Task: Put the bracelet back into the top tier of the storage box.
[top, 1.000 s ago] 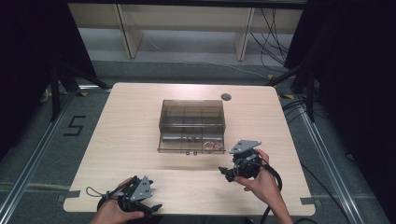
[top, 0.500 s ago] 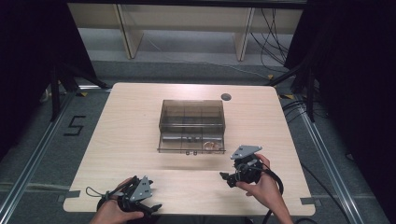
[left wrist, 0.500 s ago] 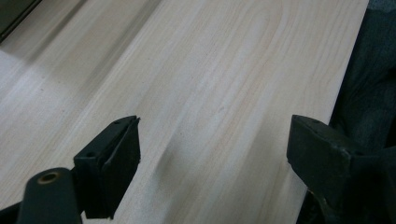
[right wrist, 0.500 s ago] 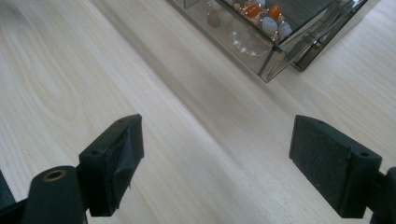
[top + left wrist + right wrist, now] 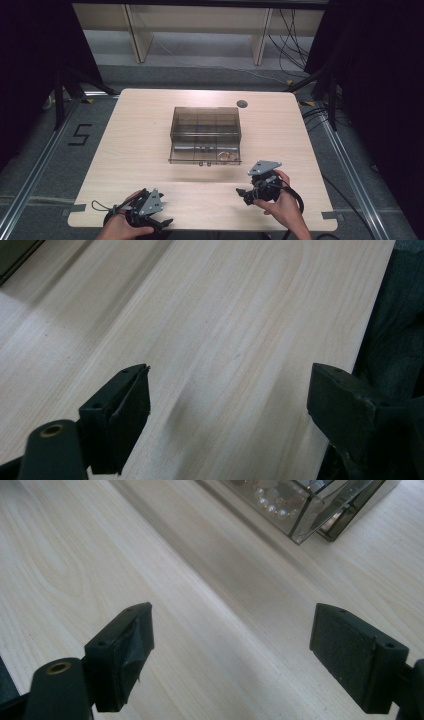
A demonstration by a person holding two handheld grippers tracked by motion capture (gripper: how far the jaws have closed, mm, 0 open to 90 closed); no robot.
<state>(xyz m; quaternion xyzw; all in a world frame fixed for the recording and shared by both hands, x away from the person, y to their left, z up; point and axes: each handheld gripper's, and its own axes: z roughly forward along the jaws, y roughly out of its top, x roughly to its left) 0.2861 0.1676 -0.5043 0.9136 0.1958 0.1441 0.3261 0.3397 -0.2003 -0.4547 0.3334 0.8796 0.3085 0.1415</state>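
The left claw (image 5: pixel 161 221) sits at the near left of the counter (image 5: pixel 135 145), close to its front edge, held in the person's left hand (image 5: pixel 120 229). In the left gripper view its jaws are spread wide with nothing between them, only bare wood below, and the counter's edge runs just beside the right jaw, with dark cloth beyond it. Ahead of this claw the wood lies open all the way up to the box.

The box (image 5: pixel 206 134), clear and brownish with inner compartments, stands at the middle of the counter, well apart from every edge. Broad bare strips of wood lie to its left and right, and a narrower one behind it. A string of pearl-like beads (image 5: pixel 227 156) lies in its near right compartment; in the right gripper view the beads (image 5: pixel 272 502) show through the glass wall near the box's corner (image 5: pixel 300 535). A small dark round spot (image 5: pixel 242 104) sits on the counter behind the box, toward the far right.

The right claw (image 5: pixel 241 195) is held by the right hand (image 5: pixel 280 205) near the front right, in front of the box's right corner and apart from it. Its jaws are also spread wide and empty, over bare wood. Free counter remains to its right up to the side edge.
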